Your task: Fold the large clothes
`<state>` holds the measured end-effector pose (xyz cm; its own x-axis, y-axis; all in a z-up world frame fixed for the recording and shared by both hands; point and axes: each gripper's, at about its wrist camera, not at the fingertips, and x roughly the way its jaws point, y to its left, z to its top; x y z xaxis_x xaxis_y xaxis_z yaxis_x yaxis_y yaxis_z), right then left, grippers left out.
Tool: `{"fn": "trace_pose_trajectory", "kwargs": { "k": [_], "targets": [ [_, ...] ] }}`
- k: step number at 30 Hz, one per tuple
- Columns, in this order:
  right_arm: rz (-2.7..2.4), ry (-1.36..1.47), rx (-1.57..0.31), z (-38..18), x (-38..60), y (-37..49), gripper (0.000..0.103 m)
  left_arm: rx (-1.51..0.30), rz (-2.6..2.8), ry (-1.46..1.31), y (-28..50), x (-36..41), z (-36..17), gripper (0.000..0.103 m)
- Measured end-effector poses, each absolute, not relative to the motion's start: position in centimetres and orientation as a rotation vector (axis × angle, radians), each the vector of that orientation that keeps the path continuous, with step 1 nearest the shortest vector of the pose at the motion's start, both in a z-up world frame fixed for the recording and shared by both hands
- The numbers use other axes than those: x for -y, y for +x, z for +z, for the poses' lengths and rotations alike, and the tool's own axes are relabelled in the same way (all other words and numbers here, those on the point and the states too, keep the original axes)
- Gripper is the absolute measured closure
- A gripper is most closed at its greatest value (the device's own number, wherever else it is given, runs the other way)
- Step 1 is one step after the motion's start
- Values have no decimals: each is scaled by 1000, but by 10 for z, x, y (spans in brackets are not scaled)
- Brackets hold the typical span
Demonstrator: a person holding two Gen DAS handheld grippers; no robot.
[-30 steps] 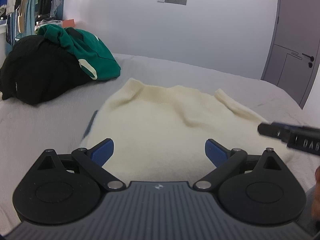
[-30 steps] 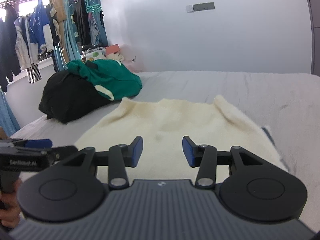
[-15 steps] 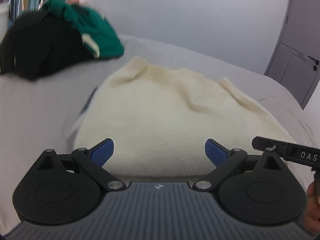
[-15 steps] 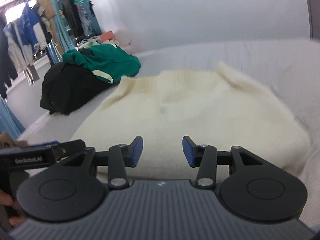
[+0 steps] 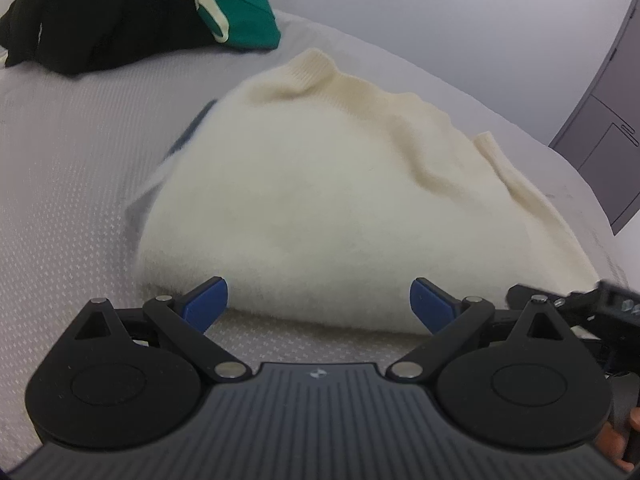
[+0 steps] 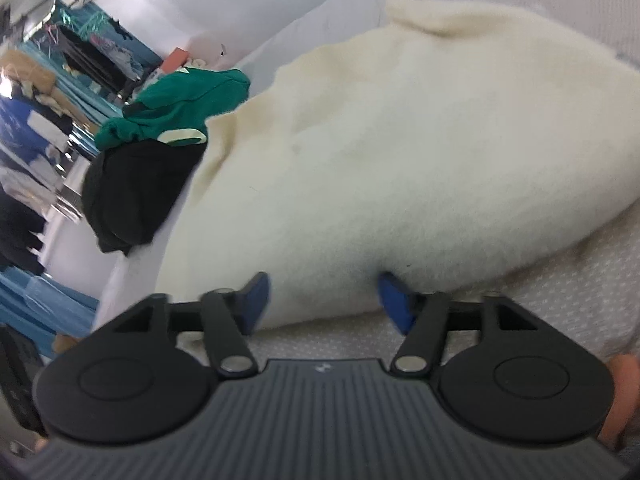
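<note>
The bed (image 5: 72, 168), covered in a pale grey dotted sheet, fills most of both views and carries everything else. On it lies the cream sweater (image 5: 328, 200), folded over into a thick rounded bundle that takes up the centre of the left wrist view and the centre and upper right of the right wrist view, with its ribbed edge toward the far wall. A strip of darker grey-blue cloth (we cannot tell what it is) peeks out from under its left side in the left wrist view.

In the upper left of the left wrist view we see a heap of black clothing (image 5: 104, 12) with a green garment (image 5: 240, 8) on top of it, well apart from the sweater. A grey door (image 5: 608, 128) stands at the right edge.

Our left gripper (image 5: 319, 300) sits low in the frame with its jaws wide apart, the blue fingers (image 5: 206, 300) just at the near edge of the sweater and not pressing it. Our right gripper (image 6: 324, 298) has just been opening its jaws; the sweater's near edge lies between the blue fingers (image 6: 394, 300), which stand apart from each other without clamping it.
</note>
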<state>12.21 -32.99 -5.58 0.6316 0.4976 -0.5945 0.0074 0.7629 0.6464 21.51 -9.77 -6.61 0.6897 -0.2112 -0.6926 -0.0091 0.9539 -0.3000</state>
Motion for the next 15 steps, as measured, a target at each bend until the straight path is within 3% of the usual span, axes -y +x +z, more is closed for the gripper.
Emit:
{"fn": "trace_pose_trajectory", "kwargs": {
  "k": [2, 8, 15],
  "targets": [
    [326, 714, -874, -62, 333, 126, 16, -813, -109, -306, 217, 95, -69, 3],
    [317, 881, -984, -89, 344, 137, 16, -852, -110, -416, 222, 82, -76, 3],
    [222, 1017, -911, -91, 371, 135, 16, -906, -117, -531, 231, 70, -88, 3]
  ]
}}
